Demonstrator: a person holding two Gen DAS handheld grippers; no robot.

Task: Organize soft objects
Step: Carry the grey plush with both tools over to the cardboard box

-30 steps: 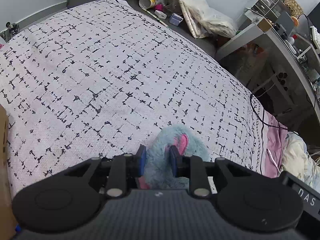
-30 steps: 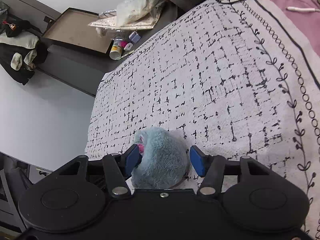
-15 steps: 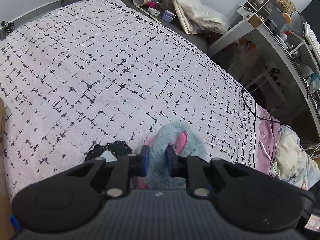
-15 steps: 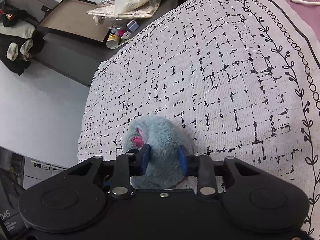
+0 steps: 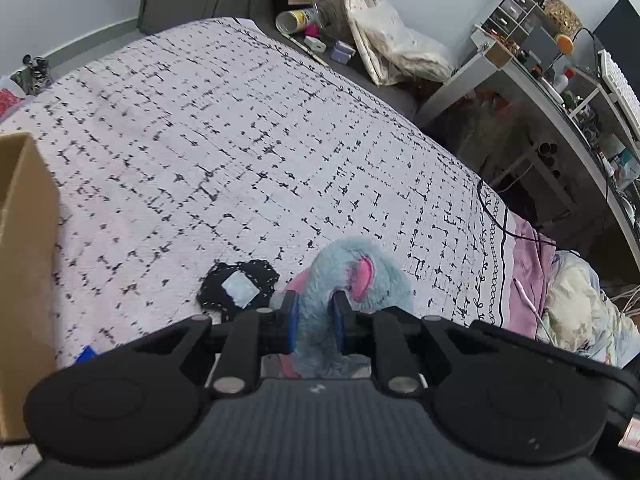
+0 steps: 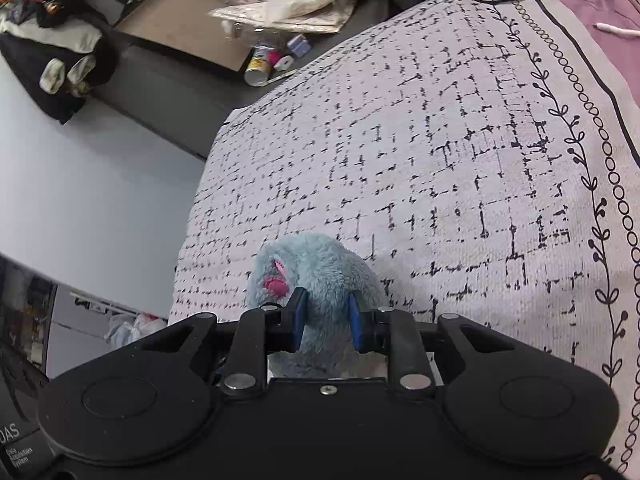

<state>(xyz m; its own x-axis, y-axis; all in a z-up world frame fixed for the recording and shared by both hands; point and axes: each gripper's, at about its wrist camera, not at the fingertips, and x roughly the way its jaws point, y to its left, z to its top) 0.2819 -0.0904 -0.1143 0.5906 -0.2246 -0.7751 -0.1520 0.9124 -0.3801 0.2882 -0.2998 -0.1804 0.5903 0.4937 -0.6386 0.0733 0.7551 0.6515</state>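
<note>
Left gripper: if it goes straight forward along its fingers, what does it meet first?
The left gripper is already shut on the blue plush toy. Beyond the toy, the line probably meets only the patterned bedspread; depth is unclear.

1. Both views evenly lit, soft daylight-like; no glare seen.
2. Only faint shadow is cast beside the plush toy point(image 6: 320, 268) on the bedspread point(image 6: 460, 160).
3. Strong fisheye bending at edges; corners blacked out.
4. Slight motion blur is noted on bedspread point(image 5: 180, 140) pattern in left view.

Patterned bed cover point(image 5: 248, 128); cluttered desk point(image 5: 560, 92) right; pale walls point(image 6: 80, 184).
</note>
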